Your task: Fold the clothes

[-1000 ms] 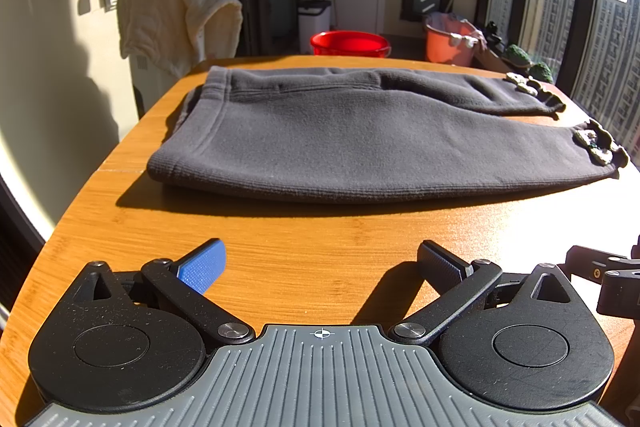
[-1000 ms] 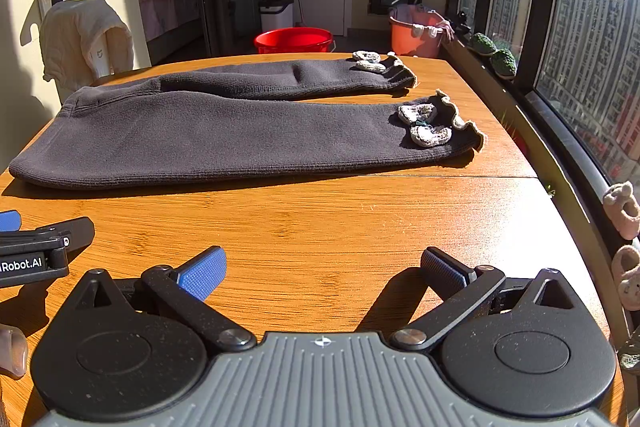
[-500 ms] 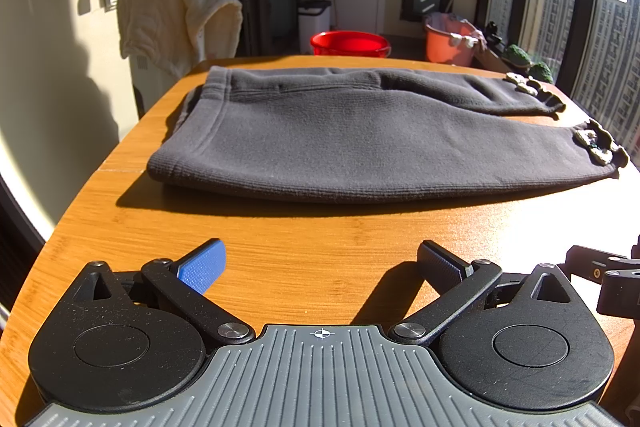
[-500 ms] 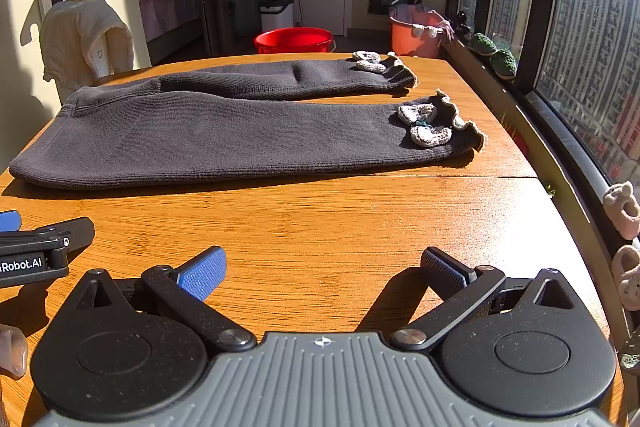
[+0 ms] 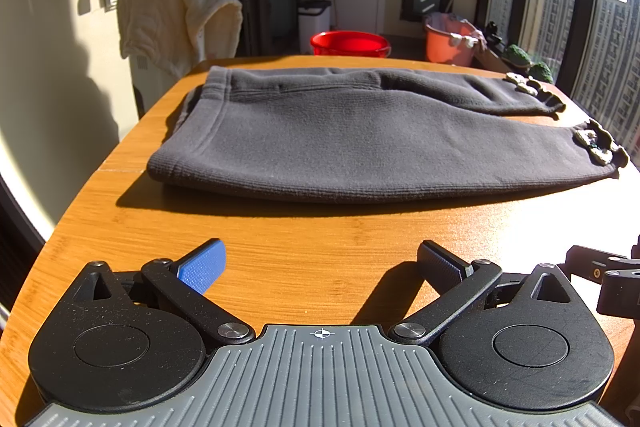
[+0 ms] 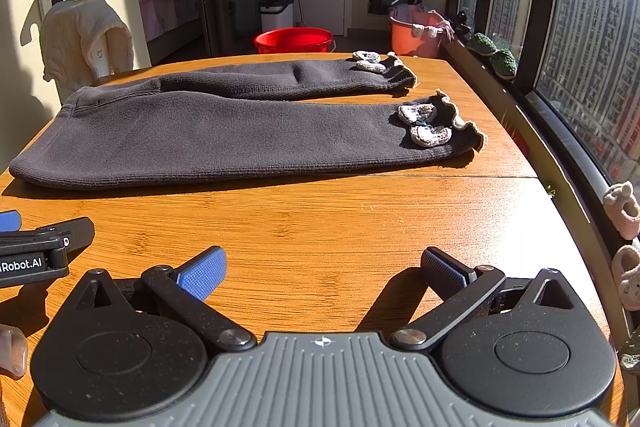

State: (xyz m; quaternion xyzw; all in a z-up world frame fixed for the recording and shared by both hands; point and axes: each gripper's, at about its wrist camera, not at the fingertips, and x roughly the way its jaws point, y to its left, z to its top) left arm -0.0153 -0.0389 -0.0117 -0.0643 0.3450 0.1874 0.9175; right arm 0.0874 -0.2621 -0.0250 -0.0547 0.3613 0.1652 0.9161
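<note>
Resting both grippers, left gripper (image 5: 320,261) and right gripper (image 6: 323,265), fingers wide and empty, short of grey trousers (image 6: 224,135) spread on desk (image 6: 320,223). Risk: pinching one layer only, skewing fold.

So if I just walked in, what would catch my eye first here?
Probably the dark grey trousers spread flat across the sunlit wooden table, legs apart, with pale crocheted trim at the cuffs toward the window side. Next, the two grippers, left and right, near the table's front edge, jaws wide open and holding nothing. Beyond the table, a bright red basin sits on the floor.
</note>
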